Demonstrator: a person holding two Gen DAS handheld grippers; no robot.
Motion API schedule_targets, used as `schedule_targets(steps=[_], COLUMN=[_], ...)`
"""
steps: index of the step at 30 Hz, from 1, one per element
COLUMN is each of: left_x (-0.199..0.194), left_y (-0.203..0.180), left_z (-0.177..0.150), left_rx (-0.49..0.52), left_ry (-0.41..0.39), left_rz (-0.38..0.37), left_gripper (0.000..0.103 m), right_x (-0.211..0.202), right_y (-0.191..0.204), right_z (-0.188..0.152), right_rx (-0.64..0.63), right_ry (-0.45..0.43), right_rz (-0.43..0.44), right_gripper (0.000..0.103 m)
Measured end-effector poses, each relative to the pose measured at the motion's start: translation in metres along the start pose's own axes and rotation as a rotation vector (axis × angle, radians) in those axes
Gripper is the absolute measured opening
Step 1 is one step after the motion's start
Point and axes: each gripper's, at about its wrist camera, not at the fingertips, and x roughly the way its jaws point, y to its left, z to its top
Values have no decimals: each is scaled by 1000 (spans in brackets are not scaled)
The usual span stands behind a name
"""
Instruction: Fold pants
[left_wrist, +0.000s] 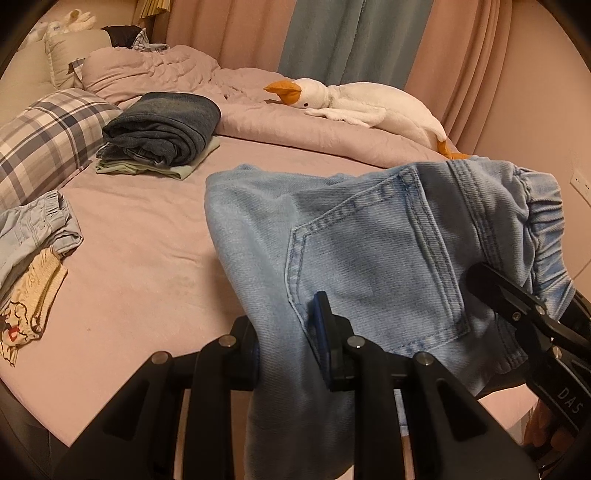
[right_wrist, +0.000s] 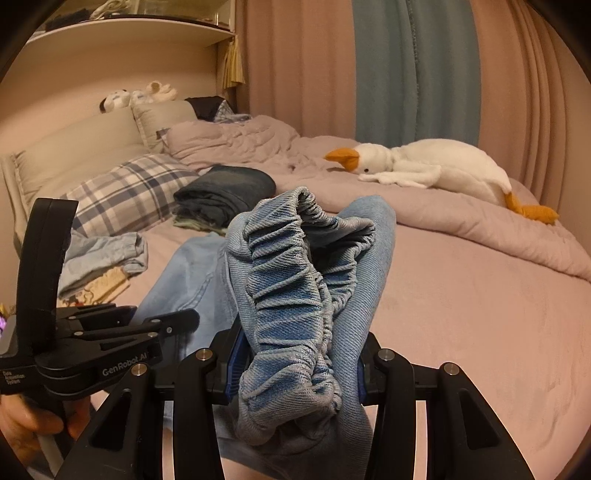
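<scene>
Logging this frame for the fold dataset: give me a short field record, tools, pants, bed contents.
left tool: shut on pants, gripping denim below the back pocket
right tool: shut on pants, at the bunched elastic waistband
pants state: light blue, held between both tools, not folded yet
stack: folded dark jeans on a green garment, by the plaid pillow
unfolded pile: left edge of bed
goose toy: on the duvet, far side

Plush goose (left_wrist: 362, 105) on rumpled duvet (left_wrist: 258, 110); plaid pillow (left_wrist: 44, 144) beside folded dark stack (left_wrist: 162, 129).
</scene>
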Motion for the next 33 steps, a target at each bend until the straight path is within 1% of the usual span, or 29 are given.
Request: schedule_targets(steps=[18, 33], left_x=[14, 48], left_y=[3, 3], left_z=[17, 33], left_rx=[6, 23], left_ry=[-7, 19], left_rz=[2, 4], left_gripper=[22, 22], right_x=[13, 35], right_y=[8, 2], right_z=[12, 18], right_rx=[-39, -40], right_ry=[-18, -8], right_rz=[-21, -31], right_gripper=[47, 47])
